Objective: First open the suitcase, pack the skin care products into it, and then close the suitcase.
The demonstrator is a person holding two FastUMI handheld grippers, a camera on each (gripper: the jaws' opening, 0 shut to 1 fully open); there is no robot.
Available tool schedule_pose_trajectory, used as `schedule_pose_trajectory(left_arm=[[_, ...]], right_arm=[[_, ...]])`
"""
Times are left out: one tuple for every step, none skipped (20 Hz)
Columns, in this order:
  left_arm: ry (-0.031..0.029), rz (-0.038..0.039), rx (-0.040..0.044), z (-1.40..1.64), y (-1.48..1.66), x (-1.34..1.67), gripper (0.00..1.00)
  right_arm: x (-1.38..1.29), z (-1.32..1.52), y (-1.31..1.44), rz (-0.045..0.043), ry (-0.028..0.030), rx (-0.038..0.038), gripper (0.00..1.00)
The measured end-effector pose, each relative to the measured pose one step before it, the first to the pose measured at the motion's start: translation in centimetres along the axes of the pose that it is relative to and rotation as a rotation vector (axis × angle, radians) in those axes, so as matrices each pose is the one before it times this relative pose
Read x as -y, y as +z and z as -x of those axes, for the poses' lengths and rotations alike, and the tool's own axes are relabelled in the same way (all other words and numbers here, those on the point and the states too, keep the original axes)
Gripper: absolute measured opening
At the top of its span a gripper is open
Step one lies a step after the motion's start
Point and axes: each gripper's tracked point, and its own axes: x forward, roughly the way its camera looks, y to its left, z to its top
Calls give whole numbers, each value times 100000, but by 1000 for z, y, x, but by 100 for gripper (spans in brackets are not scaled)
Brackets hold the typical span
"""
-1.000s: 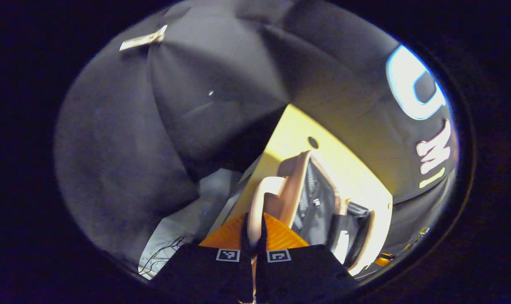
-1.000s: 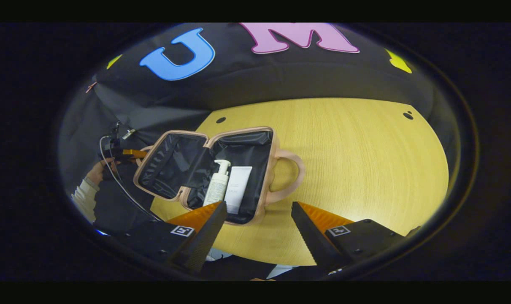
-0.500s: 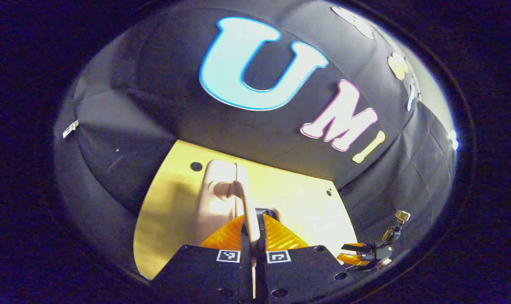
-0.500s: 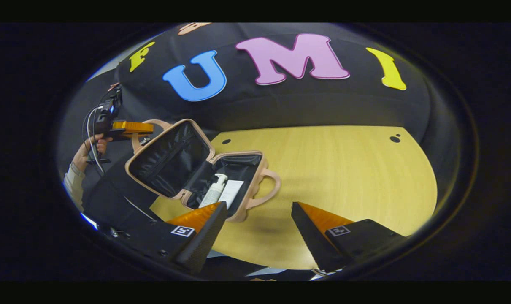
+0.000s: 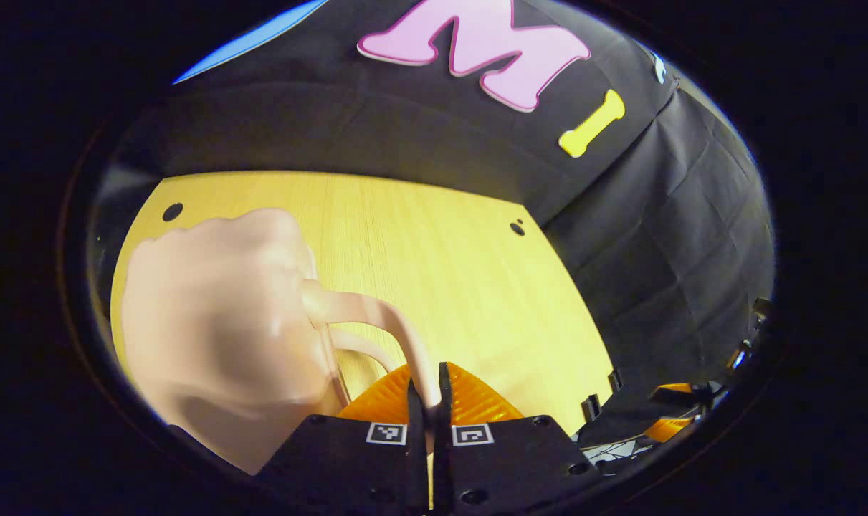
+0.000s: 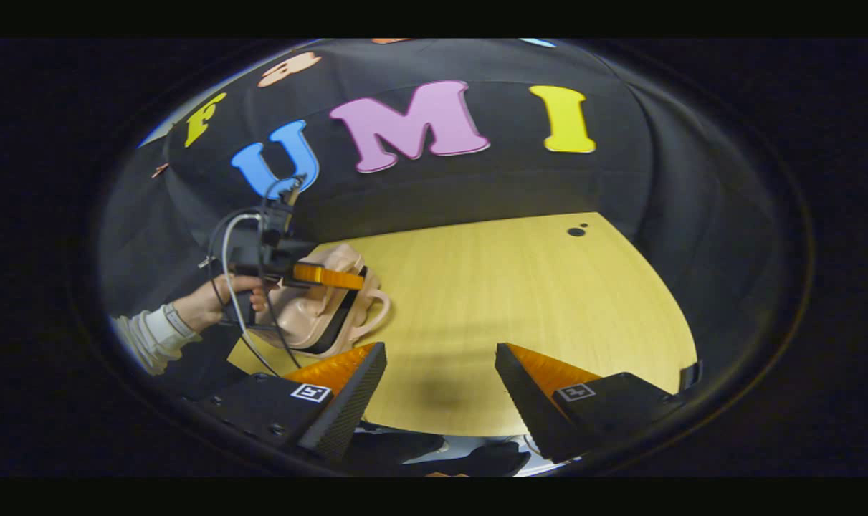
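- Left tool [image 5: 428, 401] is clamped on the lid handle [image 5: 398, 333] of the pink suitcase [image 5: 218, 337], the lid nearly down.
- Right tool [image 6: 441, 380] hangs wide open and empty above the counter [image 6: 534, 301].
- Best approach, likely: lower the lid gently until both handles meet.

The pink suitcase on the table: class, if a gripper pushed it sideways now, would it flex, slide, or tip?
The suitcase looks moulded and hard-shelled, so it probably stays stiff. The wooden table looks smooth, so it would likely slide. The left gripper is shut on one thin handle, so it may pivot about that grip.
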Motion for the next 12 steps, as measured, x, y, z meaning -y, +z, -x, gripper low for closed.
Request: schedule_pose_trajectory(left_arm=[[1125,-1301,-2832,-1144,-1062,82,8],[136,-1278,-716,-744,-259,324,9],[2324,-2606,-1677,-328,-169,-130,10],[3737,-3496,-1925,-604,-409,-325,11],[2599,-2000,-1789,-458,-445,-52,14],[3503,-1576,-2535,-415,-386,-57,17],[4734,-1458,-219,45,-154,-289,20],[2690,-1448,1509,219,383,225,23],[5261,-2134,4248,609,935,-367,33],[6748,-1789,3762,928,756,-551,43],[6671,-1356,7890,2509,1523,490,86],[3493,-338,4415,2084,824,289,91]], right_arm=[[1328,1018,-295,-1748,-3111,470,98],[1127,843,-377,-1443,-2815,206,98],[876,798,-411,-1311,-2321,112,98],[886,572,-264,-1067,-1361,575,98],[733,296,-174,-637,-763,334,97],[614,206,-296,32,-11,97,97],[661,440,-433,720,925,64,97],[581,-7,-142,1674,2037,-43,97],[683,-67,-135,2993,2030,3,97],[947,-94,-154,3876,1028,-1522,97],[1464,252,938,8219,3242,4379,97],[938,-61,1006,4989,1016,3045,98]])
